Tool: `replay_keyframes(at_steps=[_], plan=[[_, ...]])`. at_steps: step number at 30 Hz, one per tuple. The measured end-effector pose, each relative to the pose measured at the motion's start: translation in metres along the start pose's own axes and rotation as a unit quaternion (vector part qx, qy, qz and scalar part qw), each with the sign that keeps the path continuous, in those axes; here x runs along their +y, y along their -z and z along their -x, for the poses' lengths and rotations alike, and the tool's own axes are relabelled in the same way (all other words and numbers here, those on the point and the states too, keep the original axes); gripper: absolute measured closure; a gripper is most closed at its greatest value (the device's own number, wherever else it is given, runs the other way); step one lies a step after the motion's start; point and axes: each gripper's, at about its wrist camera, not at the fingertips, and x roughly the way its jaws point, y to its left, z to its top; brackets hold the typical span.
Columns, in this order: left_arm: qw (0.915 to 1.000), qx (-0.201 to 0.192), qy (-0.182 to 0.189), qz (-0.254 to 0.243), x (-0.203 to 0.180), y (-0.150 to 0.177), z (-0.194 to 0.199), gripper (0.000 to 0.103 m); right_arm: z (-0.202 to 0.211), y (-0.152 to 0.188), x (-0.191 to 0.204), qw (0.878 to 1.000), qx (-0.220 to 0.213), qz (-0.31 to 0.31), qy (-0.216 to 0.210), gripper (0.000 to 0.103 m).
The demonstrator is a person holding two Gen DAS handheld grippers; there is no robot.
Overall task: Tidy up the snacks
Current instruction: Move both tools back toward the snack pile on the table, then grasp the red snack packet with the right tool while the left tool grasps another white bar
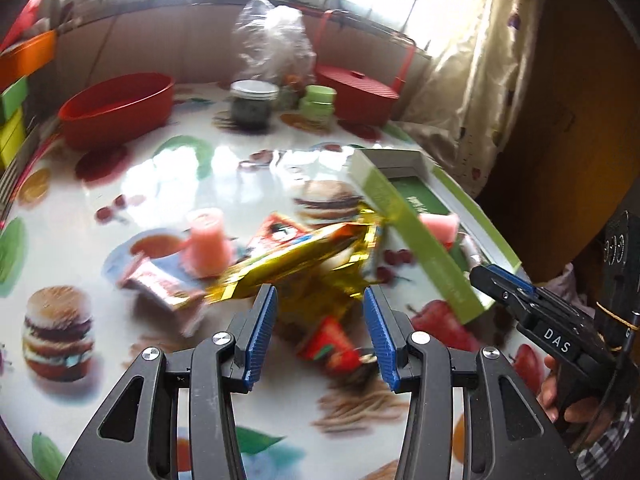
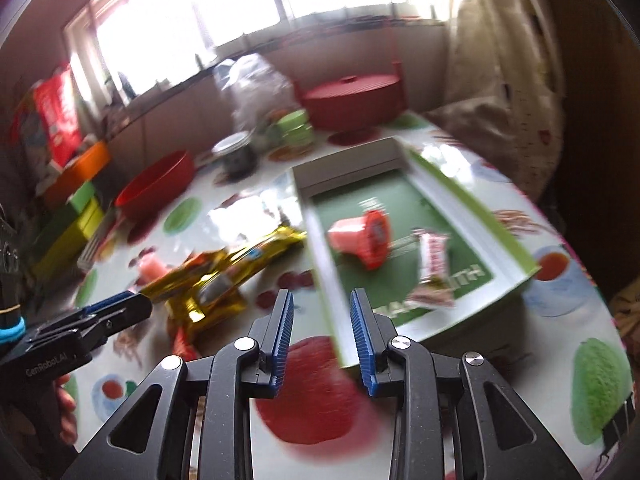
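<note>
- On the far left of the surface (image 1: pixel 132 184), a red bowl (image 1: pixel 116 108) sits open; what it holds I cannot tell.
- A pink jelly cup (image 1: pixel 208 244) stands among loose snacks in the middle, beside a long gold wrapper (image 1: pixel 296 256) whose long axis runs from near left to far right, its far end pointing at the tray.
- The left gripper (image 1: pixel 320 320) hangs over a red packet (image 1: pixel 332 344), jaws apart and nothing between them.
- Far centre: a lidded glass jar (image 1: pixel 252 104) with dark contents.
- The green tray (image 2: pixel 476 196) lies on the right; in it are a pink jelly cup tipped on its side (image 2: pixel 360 236) and a small wrapped bar (image 2: pixel 432 268).
- The right gripper (image 2: pixel 322 336) has its jaws slightly parted, astride the tray's near left wall, which lies against the right pad only.
</note>
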Motion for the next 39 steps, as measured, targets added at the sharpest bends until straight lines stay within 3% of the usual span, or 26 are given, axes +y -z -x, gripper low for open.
replay_keyframes(at_steps=[9,17,32,39], plan=[[0.9989,-0.010,-0.019,0.041,0.051,0.011,0.010,0.057,-0.032,-0.001,0.050,0.997,0.043,0.048,-0.050,0.072],[0.9976,-0.010,-0.020,0.065,0.082,0.019,0.014,0.057,-0.052,0.019,0.101,0.982,0.092,0.125,-0.108,0.072],[0.9952,0.007,0.000,0.097,0.111,0.012,-0.001,0.057,-0.072,0.040,0.124,0.975,0.133,0.171,-0.047,0.070],[0.9917,0.028,-0.013,0.125,0.116,-0.003,-0.020,0.057,-0.071,0.041,0.127,0.976,0.132,0.169,-0.035,0.070]])
